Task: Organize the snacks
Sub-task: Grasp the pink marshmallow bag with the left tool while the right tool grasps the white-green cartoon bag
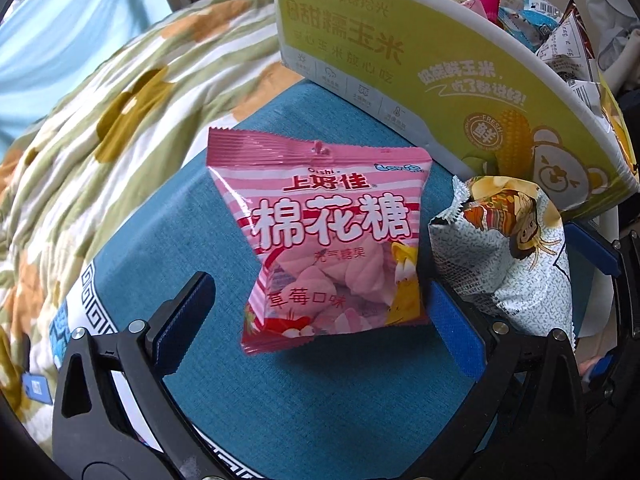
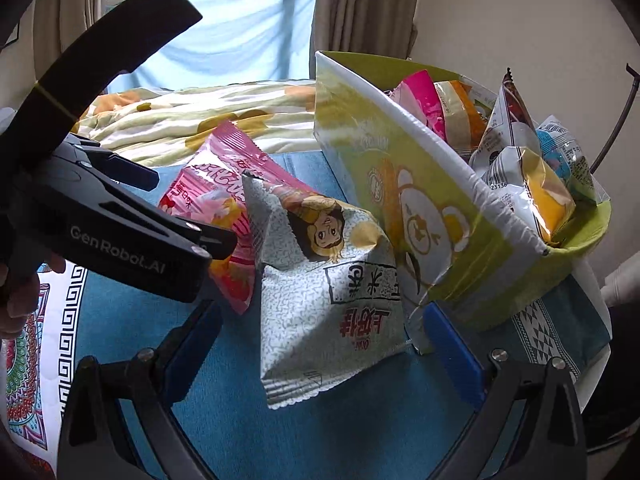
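Observation:
A pink marshmallow bag (image 1: 328,240) lies on the blue cloth (image 1: 168,216), between the fingers of my open left gripper (image 1: 320,312), not gripped. It also shows in the right wrist view (image 2: 224,184). A grey-white speckled snack bag (image 2: 320,292) lies beside it, between the fingers of my open right gripper (image 2: 320,344); it also shows in the left wrist view (image 1: 508,248). A yellow-green corn box (image 2: 412,200) filled with several snack packets (image 2: 532,176) stands right behind both bags. The left gripper's body (image 2: 120,236) shows at left in the right wrist view.
A flowered quilt (image 1: 100,128) lies beyond the blue cloth's left edge. A patterned white border (image 2: 52,320) rims the cloth. Curtains and a window (image 2: 224,32) are behind.

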